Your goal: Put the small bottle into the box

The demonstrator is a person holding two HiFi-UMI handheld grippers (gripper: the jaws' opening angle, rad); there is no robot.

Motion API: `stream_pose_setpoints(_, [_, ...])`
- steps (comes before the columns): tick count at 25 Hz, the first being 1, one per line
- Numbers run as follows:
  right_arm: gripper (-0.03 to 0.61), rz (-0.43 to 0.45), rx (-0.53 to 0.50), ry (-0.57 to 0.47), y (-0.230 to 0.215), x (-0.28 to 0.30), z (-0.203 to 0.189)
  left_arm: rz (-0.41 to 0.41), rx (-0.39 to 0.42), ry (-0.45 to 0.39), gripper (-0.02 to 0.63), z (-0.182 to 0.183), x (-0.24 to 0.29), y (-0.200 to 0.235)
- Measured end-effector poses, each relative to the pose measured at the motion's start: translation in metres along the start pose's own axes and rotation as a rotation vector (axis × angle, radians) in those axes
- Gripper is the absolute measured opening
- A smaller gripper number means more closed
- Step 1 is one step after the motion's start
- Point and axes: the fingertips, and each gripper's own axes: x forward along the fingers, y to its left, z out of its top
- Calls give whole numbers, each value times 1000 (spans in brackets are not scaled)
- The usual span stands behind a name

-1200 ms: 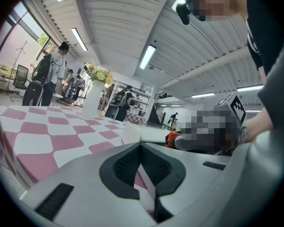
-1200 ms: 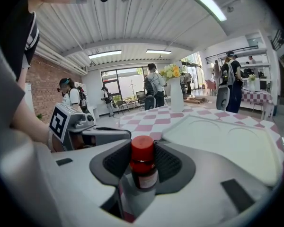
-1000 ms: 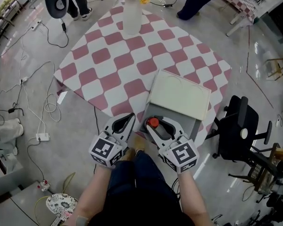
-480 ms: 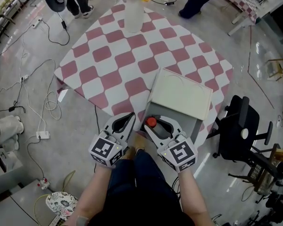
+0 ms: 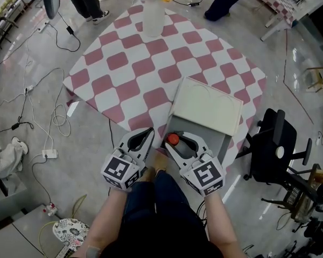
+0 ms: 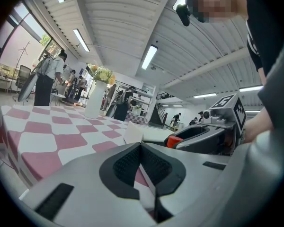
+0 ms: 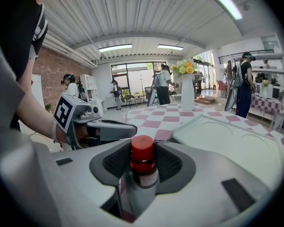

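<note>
A small bottle (image 7: pixel 143 167) with a red cap (image 5: pixel 173 139) stands upright between the jaws of my right gripper (image 5: pixel 178 142), which is shut on it at the table's near edge. The red cap (image 6: pixel 172 140) also shows in the left gripper view. Just beyond the bottle lies the pale box (image 5: pixel 224 138), its flat lid (image 5: pixel 206 105) swung back onto the table. The lid (image 7: pixel 236 148) fills the right of the right gripper view. My left gripper (image 5: pixel 147 135) hangs to the left of the right one, shut with nothing between its pads.
A red and white checked table (image 5: pixel 129 74) carries a white vase (image 5: pixel 152 16) of yellow flowers at its far side. A black office chair (image 5: pixel 277 149) stands to the right. Cables (image 5: pixel 40 112) trail over the floor on the left. People stand beyond the table.
The right gripper with the bottle has edged slightly left and up. A person at the far left has walked on. The left gripper has barely moved.
</note>
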Motion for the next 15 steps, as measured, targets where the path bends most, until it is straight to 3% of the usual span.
stream_pose_setpoints(15, [169, 13, 1, -18, 11, -6, -2, -5, 3, 5, 0, -2, -6, -2])
